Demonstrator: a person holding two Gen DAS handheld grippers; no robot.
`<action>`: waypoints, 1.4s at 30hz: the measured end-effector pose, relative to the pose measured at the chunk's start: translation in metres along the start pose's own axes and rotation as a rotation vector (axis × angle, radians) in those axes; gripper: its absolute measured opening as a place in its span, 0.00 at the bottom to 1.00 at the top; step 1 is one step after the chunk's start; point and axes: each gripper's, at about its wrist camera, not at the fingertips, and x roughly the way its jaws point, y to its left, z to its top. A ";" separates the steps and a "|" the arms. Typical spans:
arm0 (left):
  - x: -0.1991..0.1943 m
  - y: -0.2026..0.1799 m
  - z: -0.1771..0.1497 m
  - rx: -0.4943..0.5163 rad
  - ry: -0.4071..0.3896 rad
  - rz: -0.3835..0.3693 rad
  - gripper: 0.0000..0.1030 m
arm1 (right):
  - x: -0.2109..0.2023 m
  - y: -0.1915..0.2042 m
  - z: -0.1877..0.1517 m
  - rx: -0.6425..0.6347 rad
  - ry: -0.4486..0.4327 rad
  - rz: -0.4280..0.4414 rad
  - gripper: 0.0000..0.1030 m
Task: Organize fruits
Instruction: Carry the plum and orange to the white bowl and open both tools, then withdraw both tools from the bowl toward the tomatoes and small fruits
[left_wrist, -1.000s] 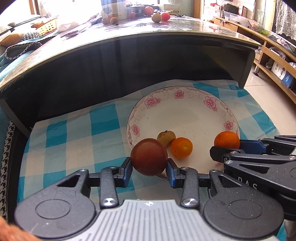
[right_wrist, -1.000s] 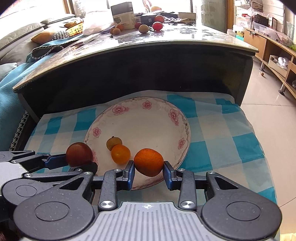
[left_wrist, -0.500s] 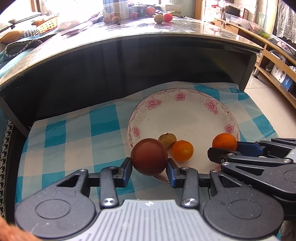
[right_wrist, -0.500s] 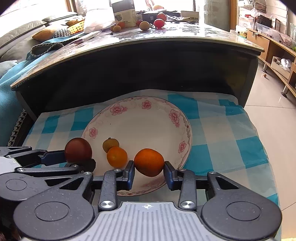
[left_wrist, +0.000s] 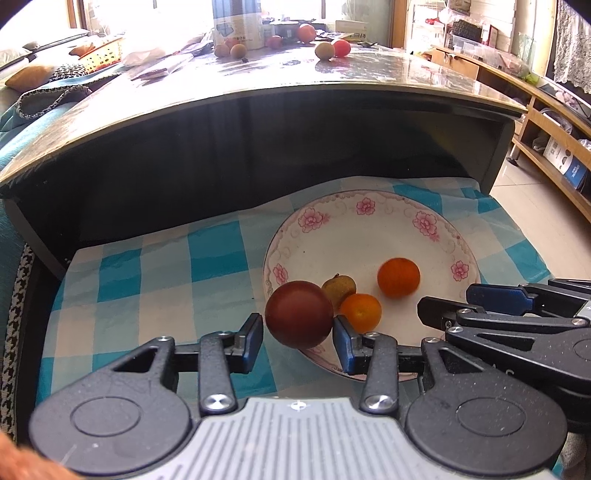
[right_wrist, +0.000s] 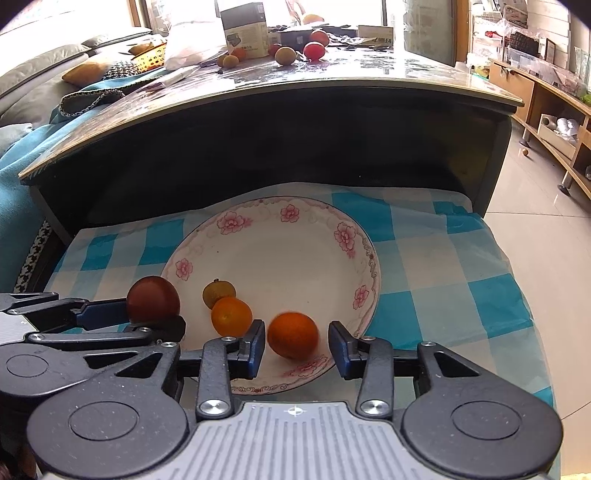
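A white floral plate (left_wrist: 369, 236) (right_wrist: 280, 243) lies on a blue checked cloth. On it sit a small brown-green fruit (left_wrist: 339, 288) (right_wrist: 218, 291), a small orange (left_wrist: 361, 312) (right_wrist: 231, 316) and a larger orange (left_wrist: 399, 277) (right_wrist: 293, 335). My left gripper (left_wrist: 298, 336) is shut on a dark red round fruit (left_wrist: 299, 314) (right_wrist: 153, 299) over the plate's near-left rim. My right gripper (right_wrist: 296, 345) is open, its jaws apart on either side of the larger orange, which lies in the plate.
A dark curved table (left_wrist: 258, 92) overhangs behind the plate, with more fruits (left_wrist: 325, 50) and a box (left_wrist: 236, 22) on top. The checked cloth (right_wrist: 461, 266) spreads right of the plate. A wooden shelf (right_wrist: 546, 99) stands at far right.
My right gripper has opened and let go of the larger orange, which now lies in the plate. My left gripper still holds the dark red fruit.
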 end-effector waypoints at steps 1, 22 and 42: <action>-0.001 0.001 0.000 0.000 -0.003 0.000 0.50 | -0.001 0.000 0.001 0.003 -0.004 0.001 0.37; -0.020 0.013 0.000 -0.010 -0.047 0.024 0.54 | -0.015 0.005 0.004 0.001 -0.050 0.013 0.39; -0.067 0.013 -0.026 0.009 -0.069 0.017 0.54 | -0.053 0.010 -0.013 -0.006 -0.078 0.004 0.39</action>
